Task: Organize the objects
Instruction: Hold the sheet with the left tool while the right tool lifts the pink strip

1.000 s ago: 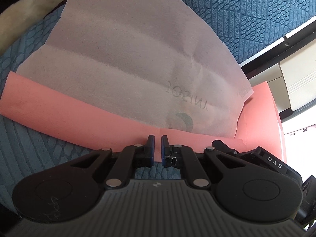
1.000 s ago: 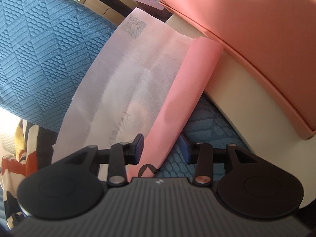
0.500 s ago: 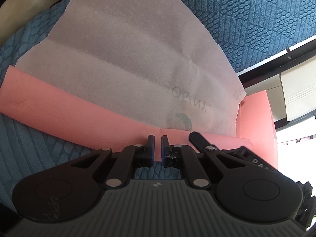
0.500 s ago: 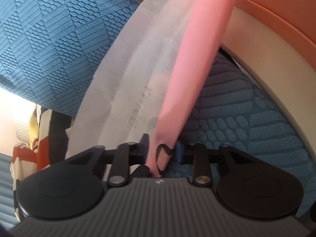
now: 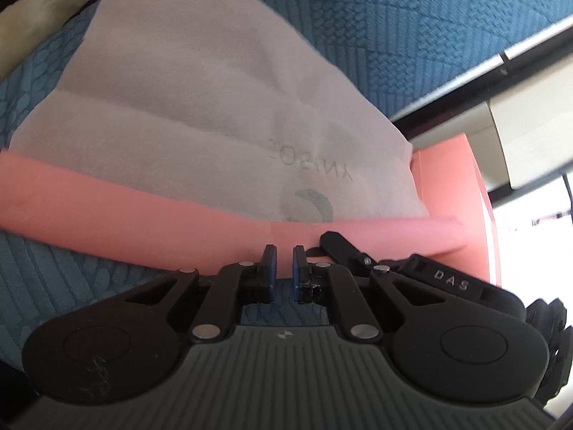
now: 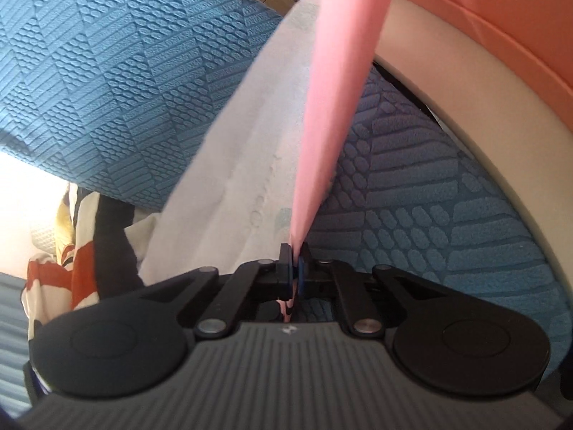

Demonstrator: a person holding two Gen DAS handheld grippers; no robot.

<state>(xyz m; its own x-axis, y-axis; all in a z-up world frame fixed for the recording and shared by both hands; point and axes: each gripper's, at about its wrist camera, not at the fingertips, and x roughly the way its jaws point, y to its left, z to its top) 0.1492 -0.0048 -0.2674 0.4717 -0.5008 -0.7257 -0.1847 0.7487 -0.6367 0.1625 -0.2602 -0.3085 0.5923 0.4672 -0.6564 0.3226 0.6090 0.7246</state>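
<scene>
A pink sheet lies on blue textured sofa fabric, with a white tissue-like sheet printed with grey letters on top of it. My left gripper is shut on the pink sheet's near edge. My right gripper is shut on the same pink sheet at its end, pulling it into a narrow raised strip beside the white sheet. The right gripper's black body shows just right of the left fingertips.
The blue sofa seat and back cushion surround the sheets. A pink and cream curved object stands at the right. A patterned red, white and black cloth lies at the left. Cream furniture stands beyond the sofa.
My right gripper has closed on the end of the pink sheet and lifted it into a taut strip. The left gripper stays shut on the sheet's edge.
</scene>
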